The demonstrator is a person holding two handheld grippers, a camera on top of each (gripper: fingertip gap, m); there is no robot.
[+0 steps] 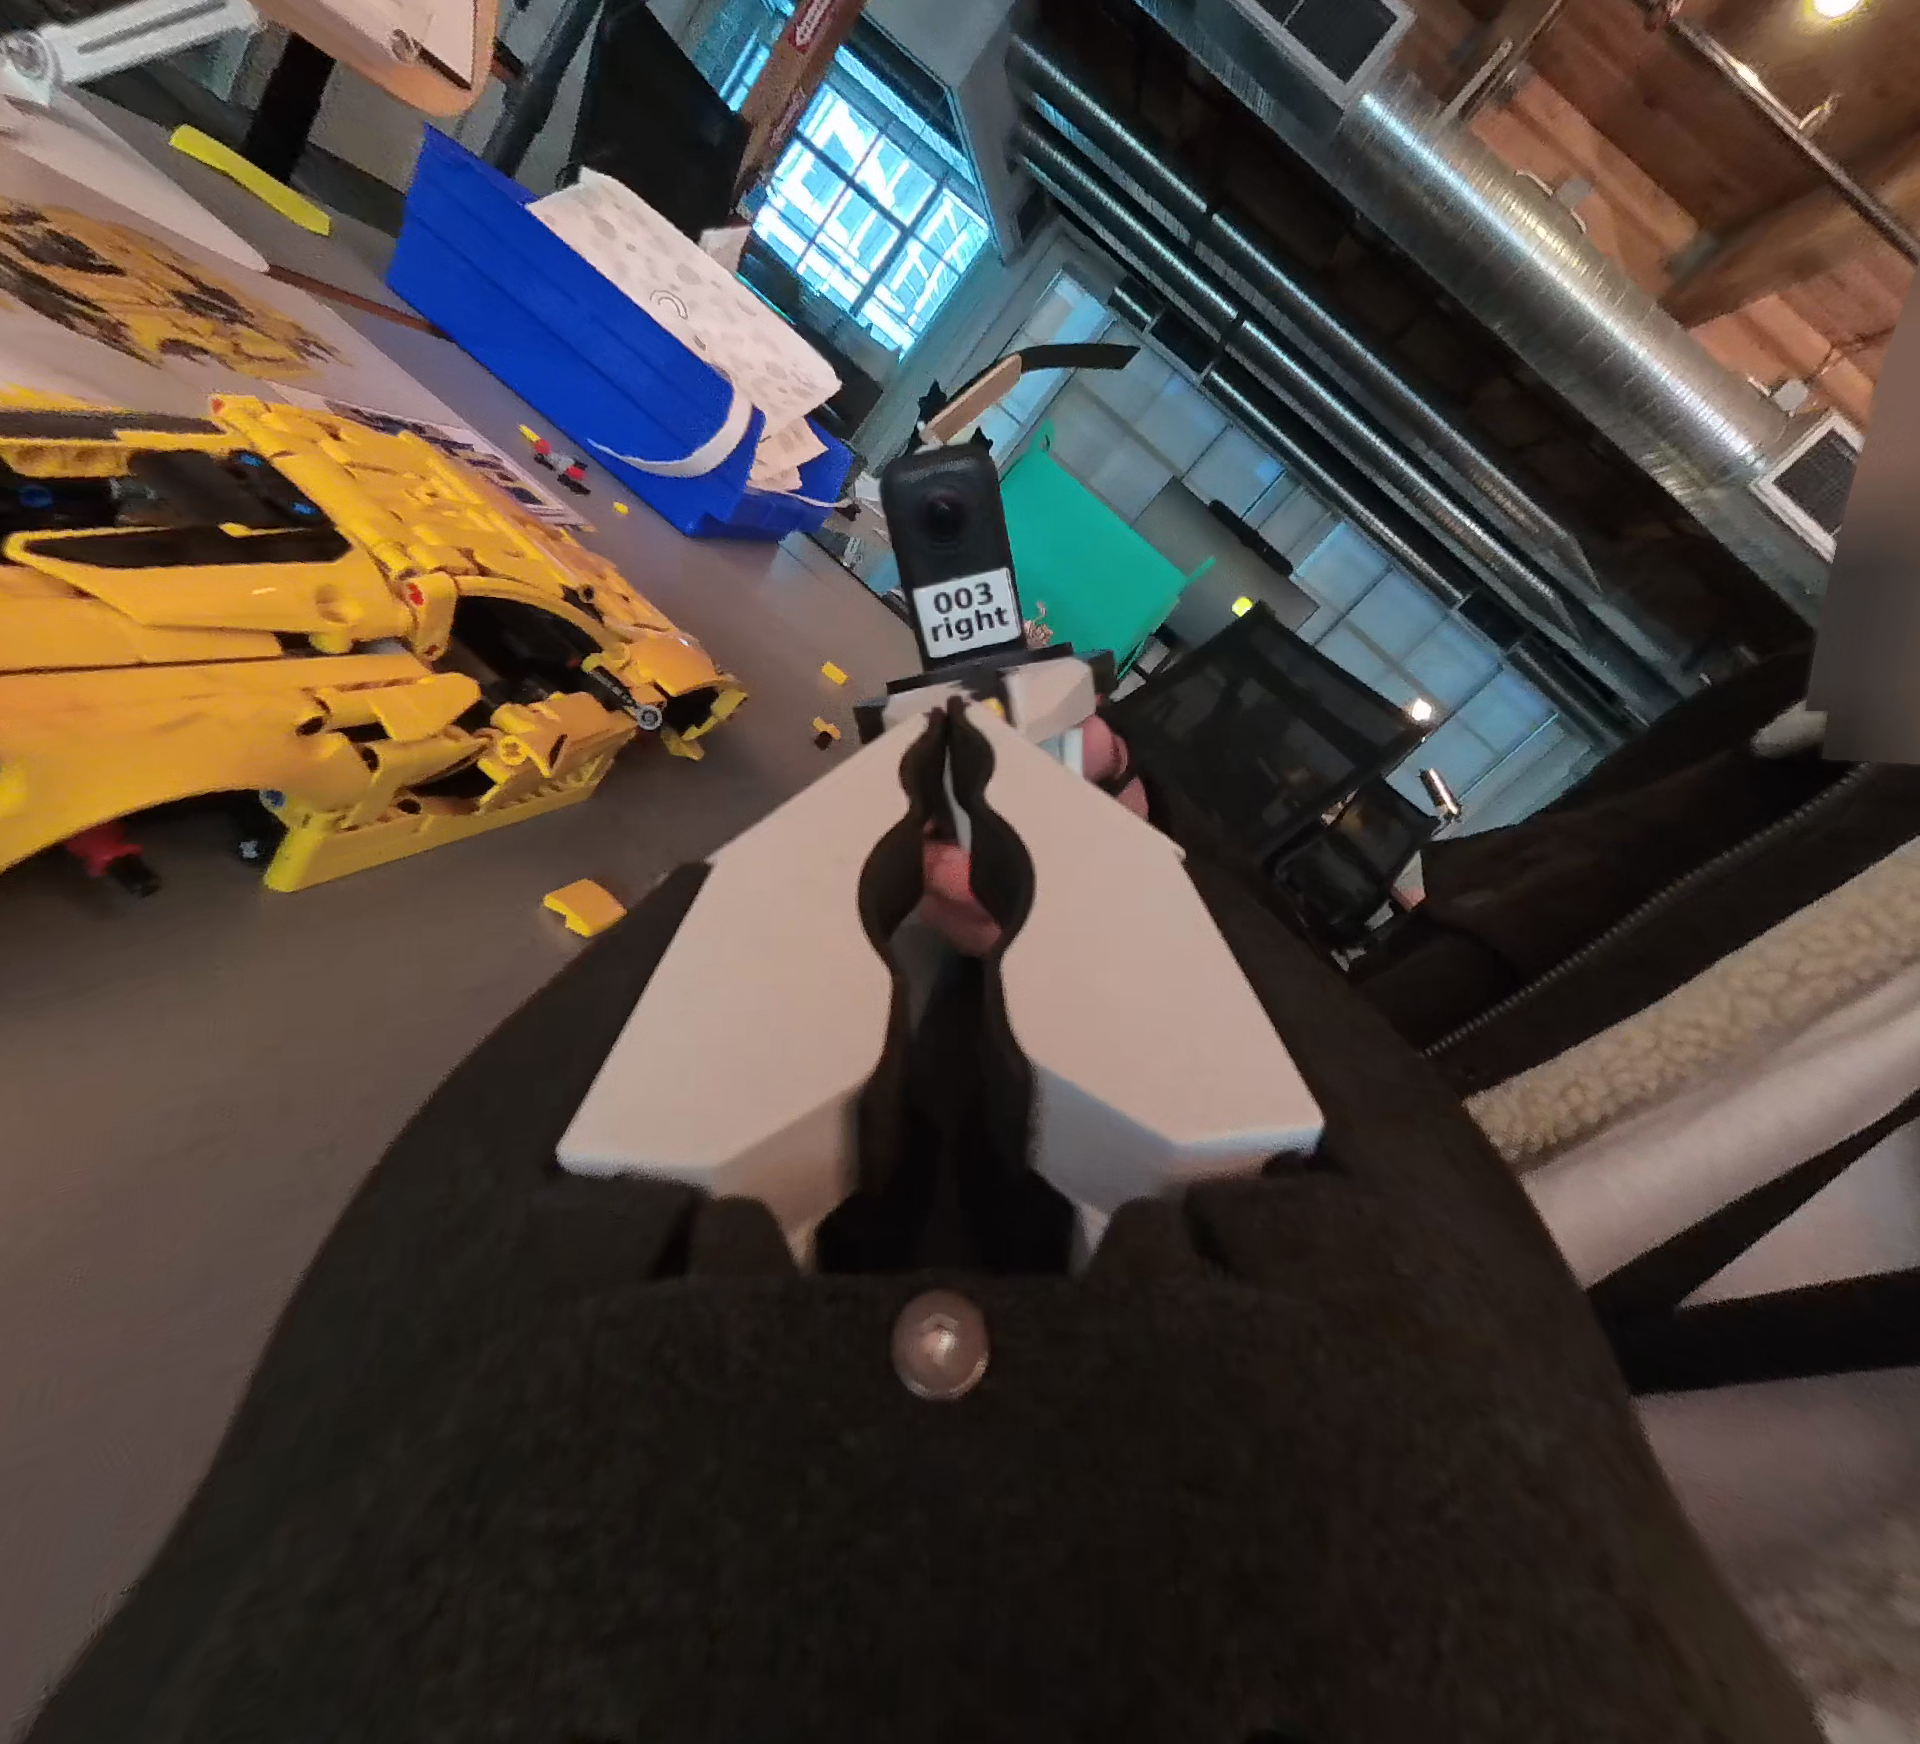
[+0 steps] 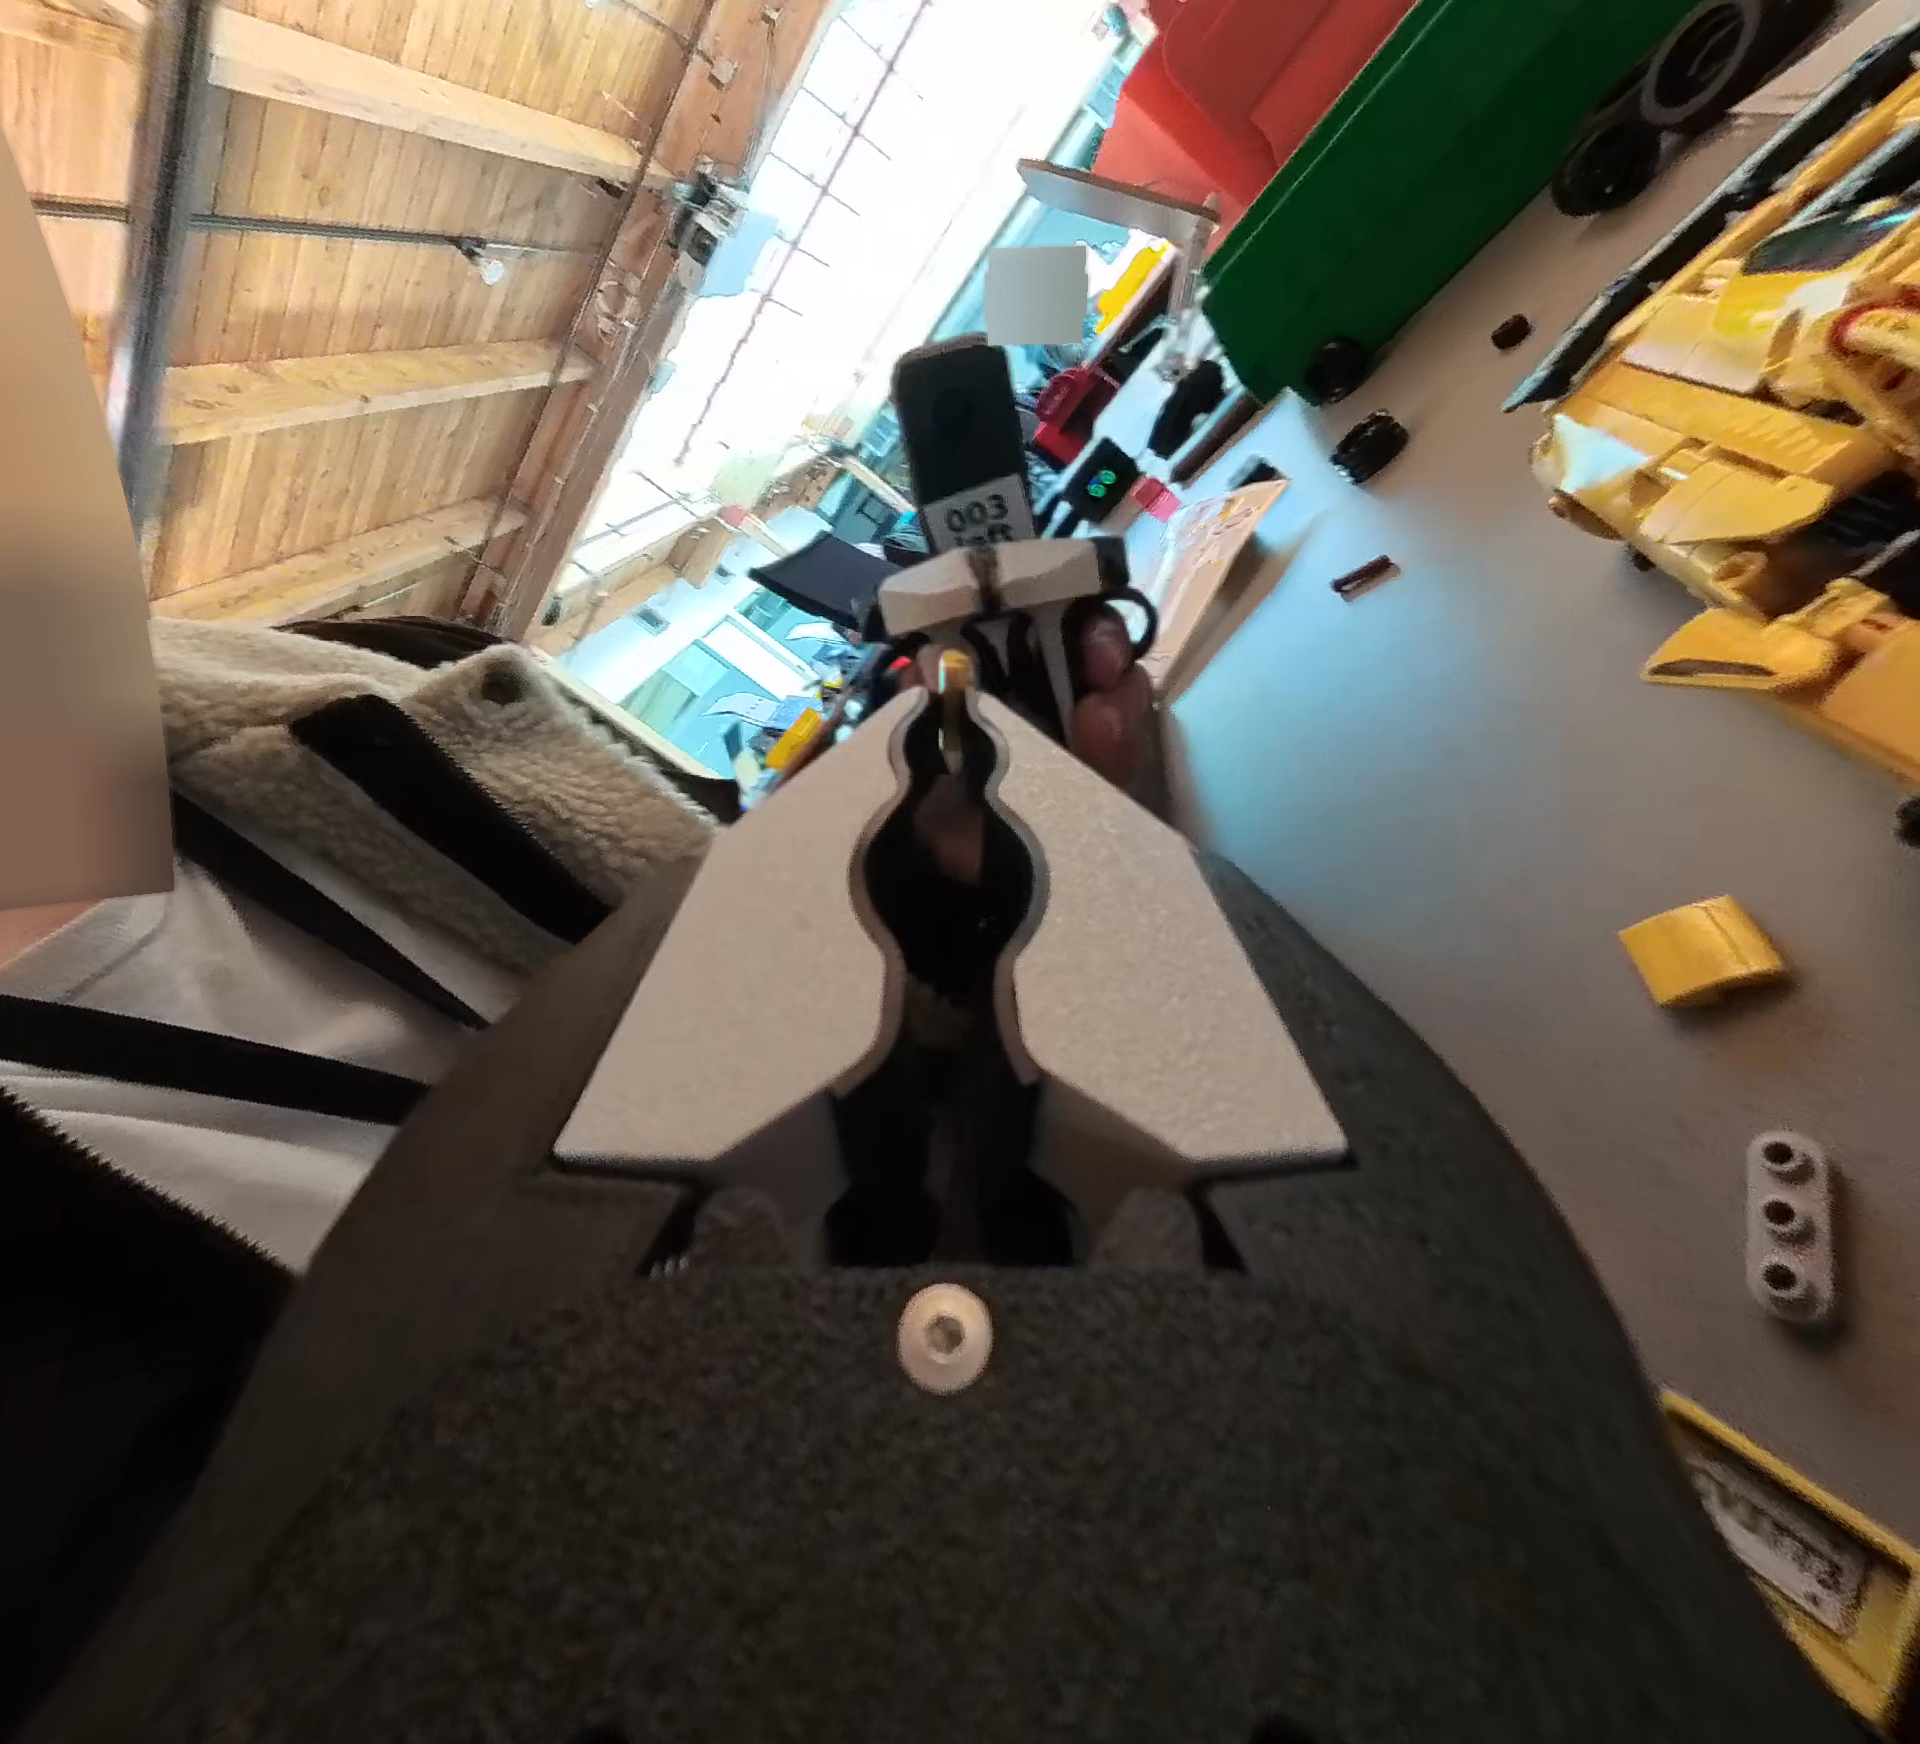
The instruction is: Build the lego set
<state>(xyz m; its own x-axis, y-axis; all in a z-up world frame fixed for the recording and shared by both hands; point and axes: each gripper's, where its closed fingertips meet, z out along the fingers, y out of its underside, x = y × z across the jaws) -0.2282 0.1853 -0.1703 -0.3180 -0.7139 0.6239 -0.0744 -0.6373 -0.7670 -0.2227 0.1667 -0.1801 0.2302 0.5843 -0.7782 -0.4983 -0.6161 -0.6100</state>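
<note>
My right gripper (image 2: 952,692) is shut on a small thin yellow lego piece (image 2: 952,678) that sticks out at its fingertips. My left gripper (image 1: 951,720) is shut, tips together, and I see nothing between them. The two grippers face each other tip to tip above the table's near edge. The right one shows in the left wrist view (image 1: 992,707) and the left one in the right wrist view (image 2: 987,588). The large, partly built yellow lego car (image 1: 312,634) stands on the grey table (image 1: 312,1071), to the side of both grippers (image 2: 1745,468).
A curved yellow panel (image 2: 1704,951) and a grey three-hole beam (image 2: 1789,1227) lie loose on the table. Small pieces are scattered near the car's nose (image 1: 831,674). A blue bin (image 1: 561,344), a green bin (image 2: 1455,136), black wheels (image 2: 1704,63) and an open booklet (image 1: 135,292) stand farther back. My left and right fingertips are right by each other.
</note>
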